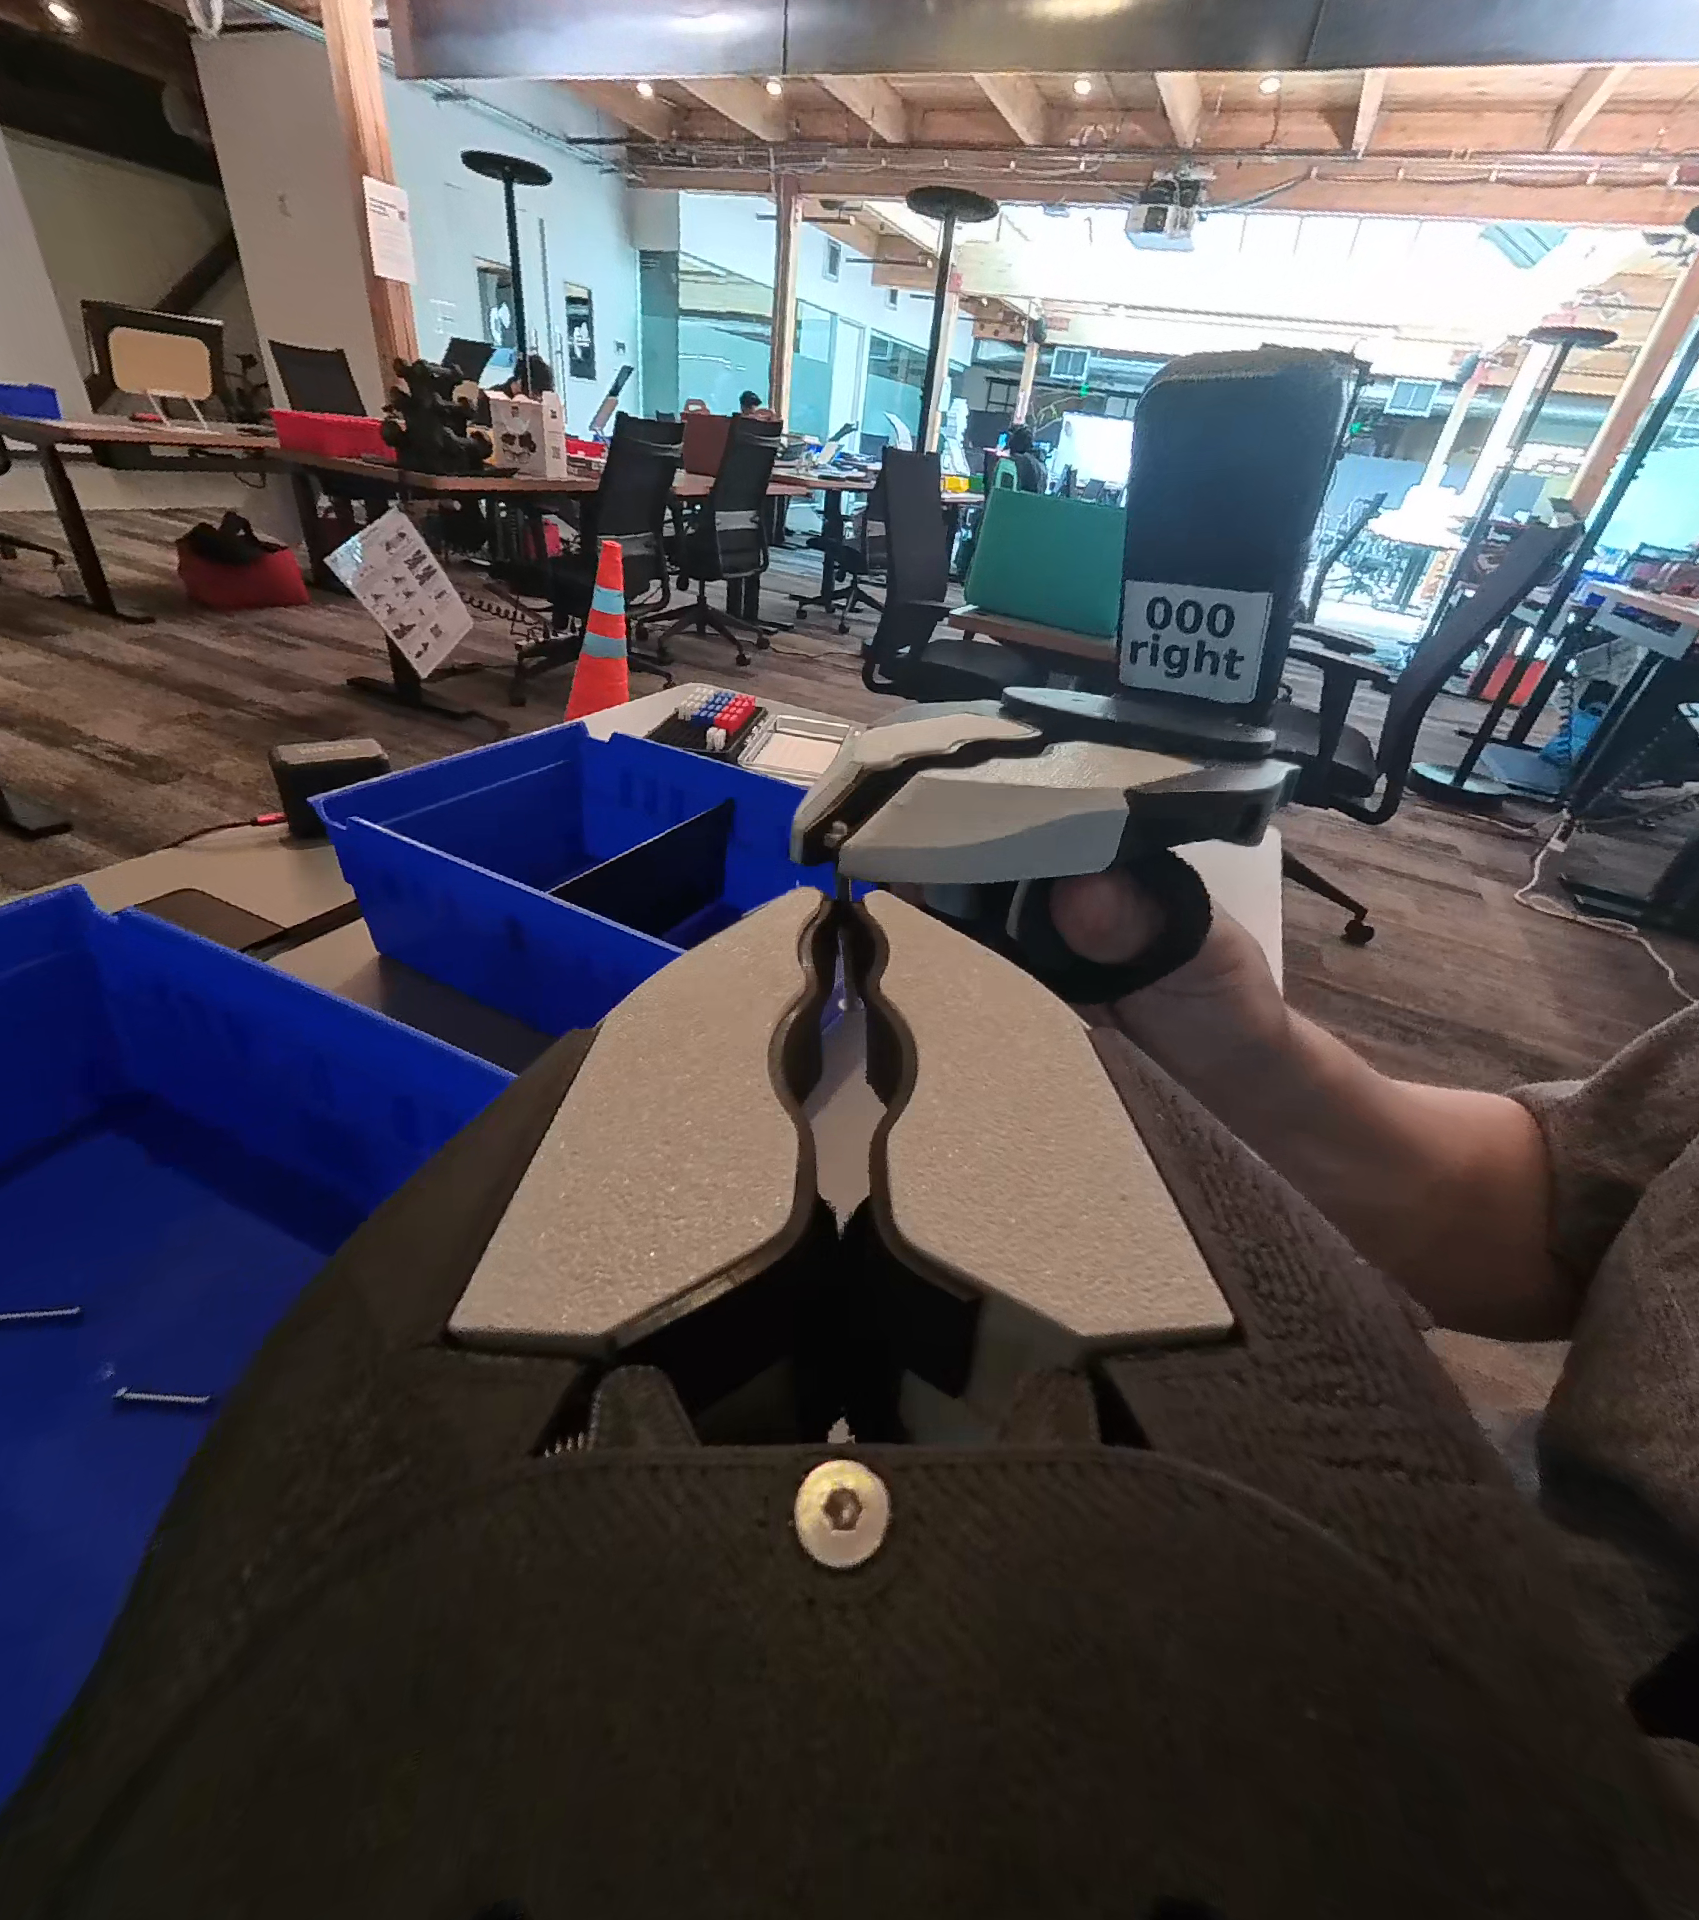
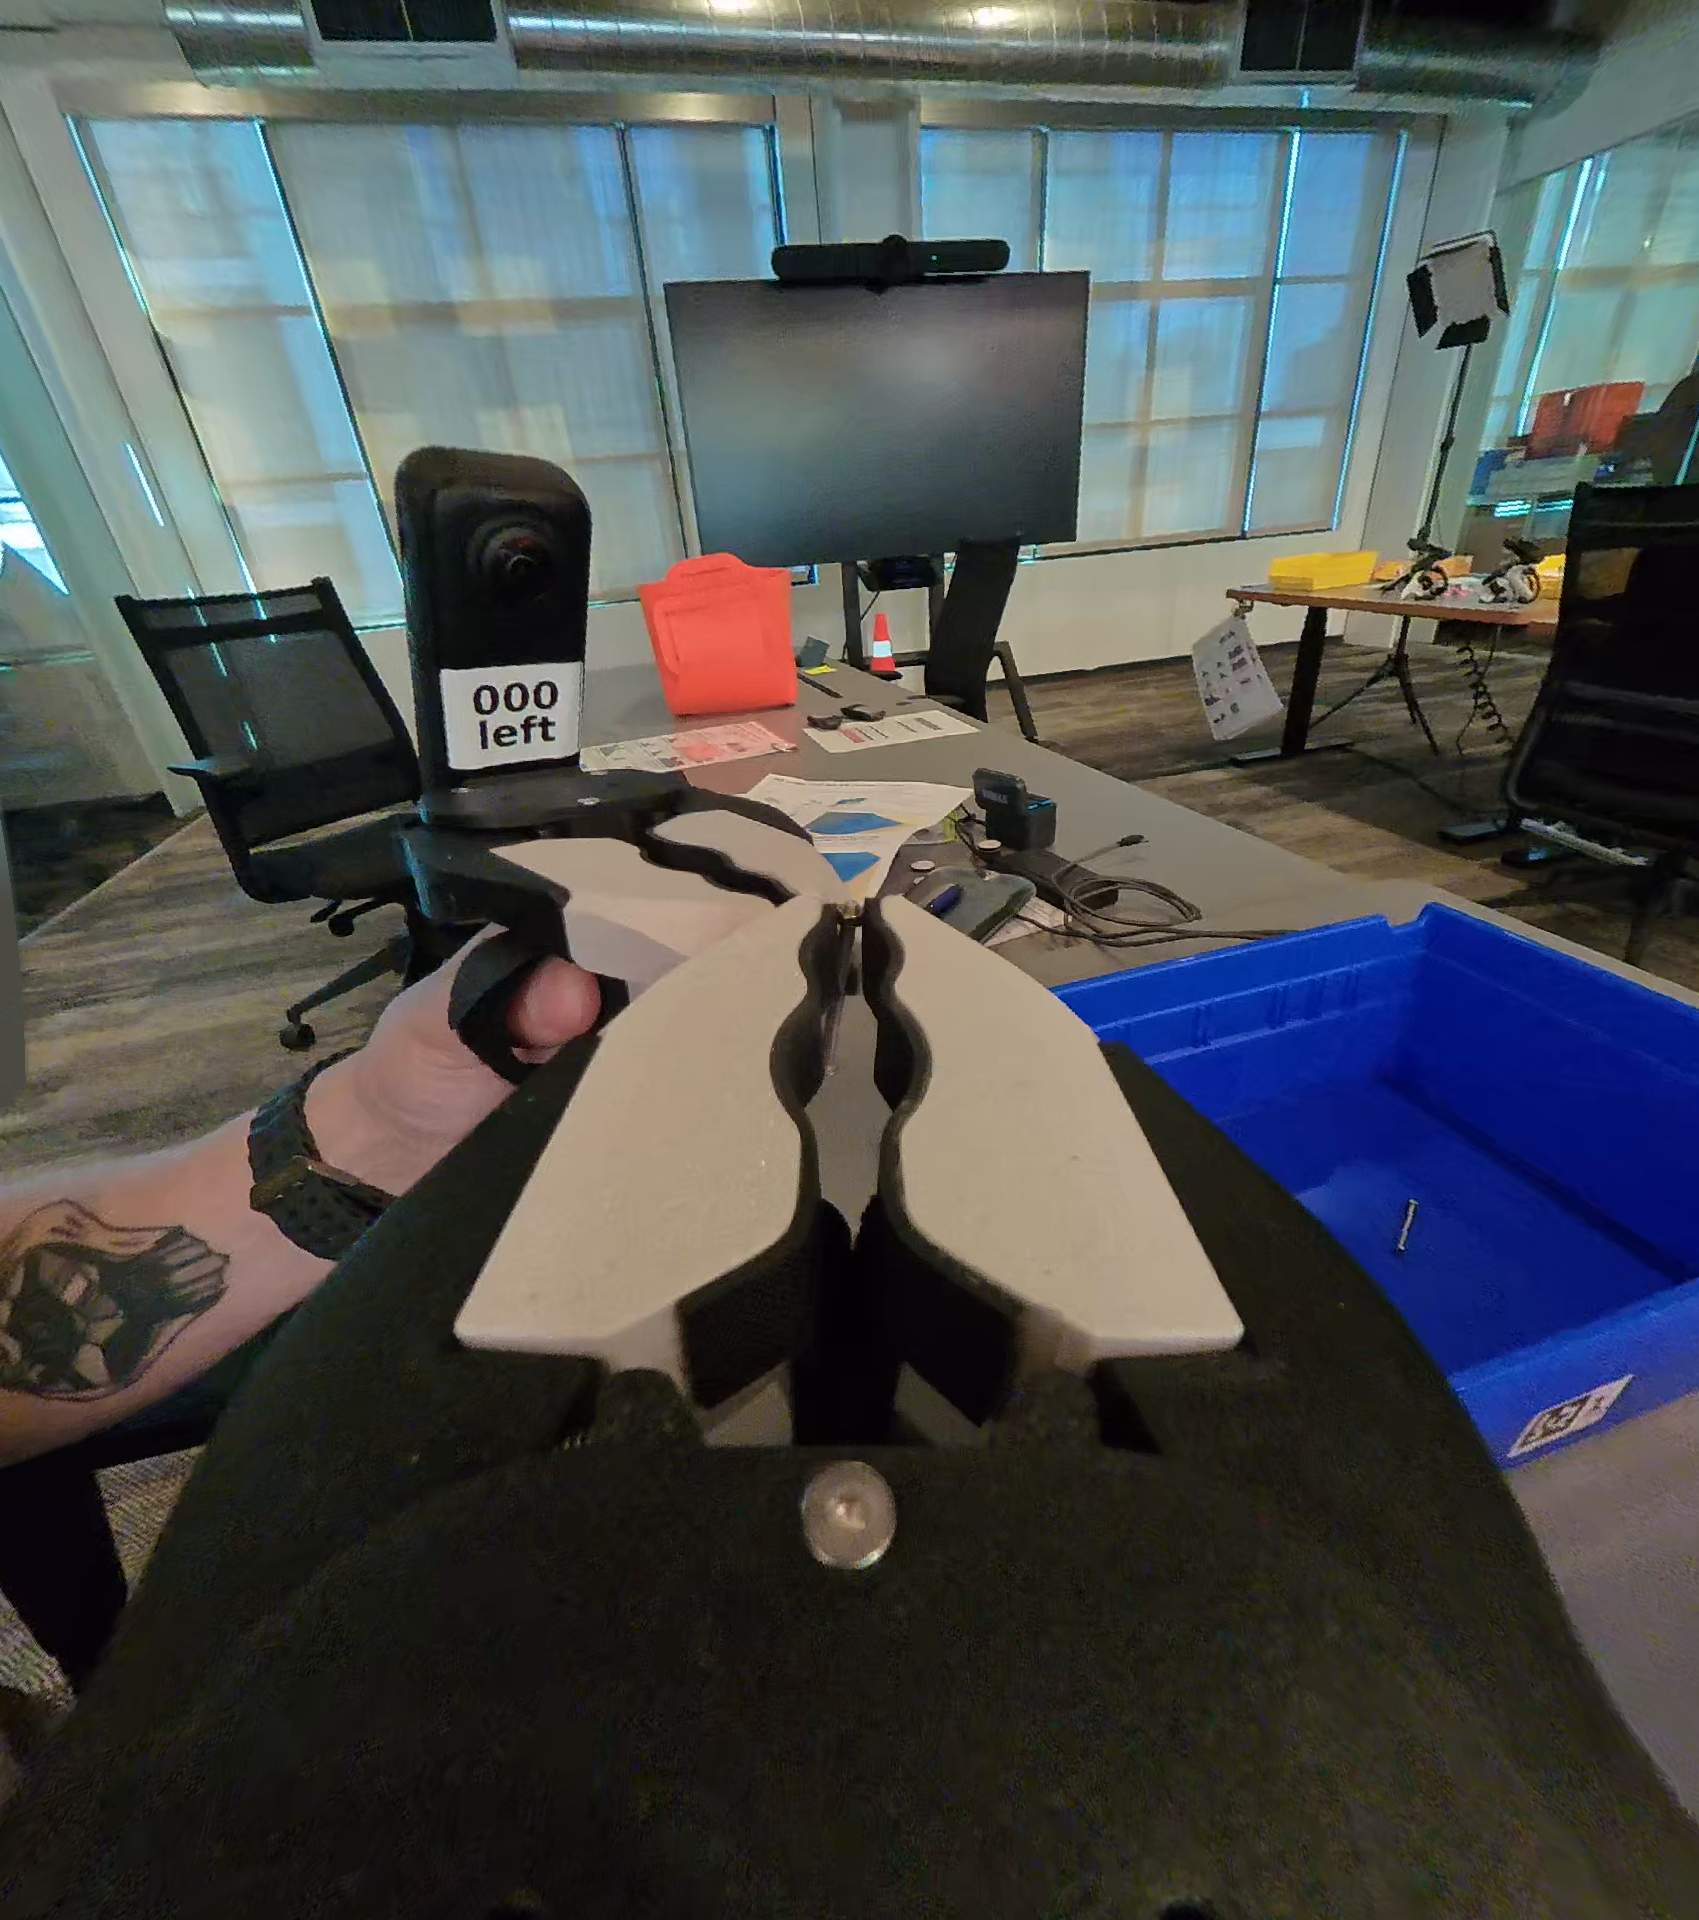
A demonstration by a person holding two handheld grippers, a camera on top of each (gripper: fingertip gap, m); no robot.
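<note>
A thin metal screw [image 1: 846, 971] stands upright between both grippers, which meet tip to tip above the grey table [image 1: 232, 868]. My left gripper [image 1: 843, 912] is shut on its shaft. My right gripper [image 1: 816, 831] comes in from the right and is shut on its upper end. In the right wrist view the screw [image 2: 837, 997] lies between the tips of my right gripper [image 2: 846, 916], and my left gripper [image 2: 827, 888] meets it from the left. A blue bin [image 1: 138, 1039] at the lower left holds two screws [image 1: 19, 1317]. It also shows in the right wrist view [image 2: 1240, 997] with one screw [image 2: 1408, 1226].
A second blue bin [image 1: 450, 862] with a dark divider stands farther back. Behind it are a rack of small tubes [image 1: 715, 717] and a clear tray [image 1: 803, 743]. Papers [image 2: 866, 805], a black case [image 2: 1016, 810] and cables [image 2: 1125, 904] lie on the table. Chairs and desks stand around. Less than 4 cm separates the two grippers' tips.
</note>
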